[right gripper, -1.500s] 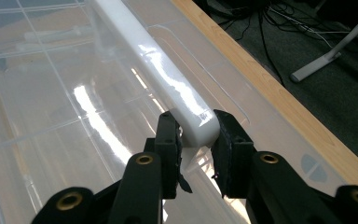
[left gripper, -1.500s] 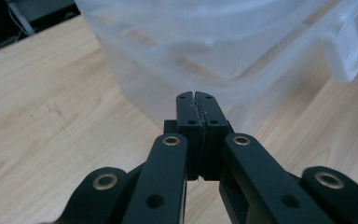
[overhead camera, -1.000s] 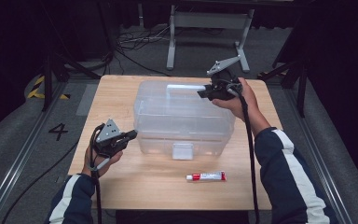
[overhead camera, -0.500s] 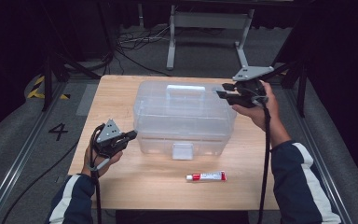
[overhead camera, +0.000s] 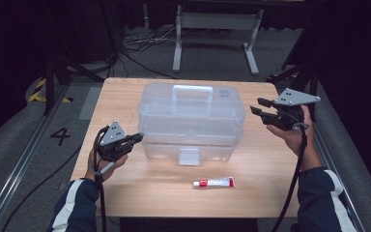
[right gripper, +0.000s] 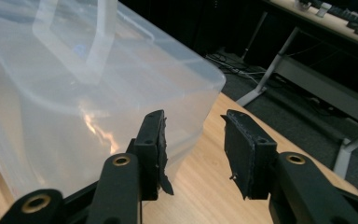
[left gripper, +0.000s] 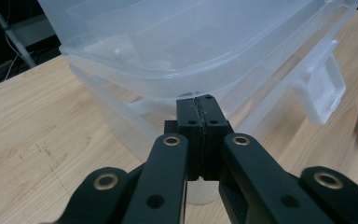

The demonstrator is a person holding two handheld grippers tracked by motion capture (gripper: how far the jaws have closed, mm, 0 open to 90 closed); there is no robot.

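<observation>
Two grippers flank a clear plastic box (overhead camera: 191, 121) at the table's (overhead camera: 270, 193) middle. Nearest lies a red-and-white tube (overhead camera: 214, 182), its print too small to read. The left gripper (overhead camera: 136, 138), clenched empty, points at the box's left wall. The right gripper (overhead camera: 258, 106), jaws just opening with nothing between, hovers beside its right end.

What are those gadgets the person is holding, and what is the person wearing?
Each hand holds a black two-jaw tool: the left gripper and the right gripper. Both carry a grey three-cornered plate on top and trail a black cable. Brass-coloured rivets sit on the jaw arms, and the pads are flat and black. The sleeves are dark with white stripes.
</observation>
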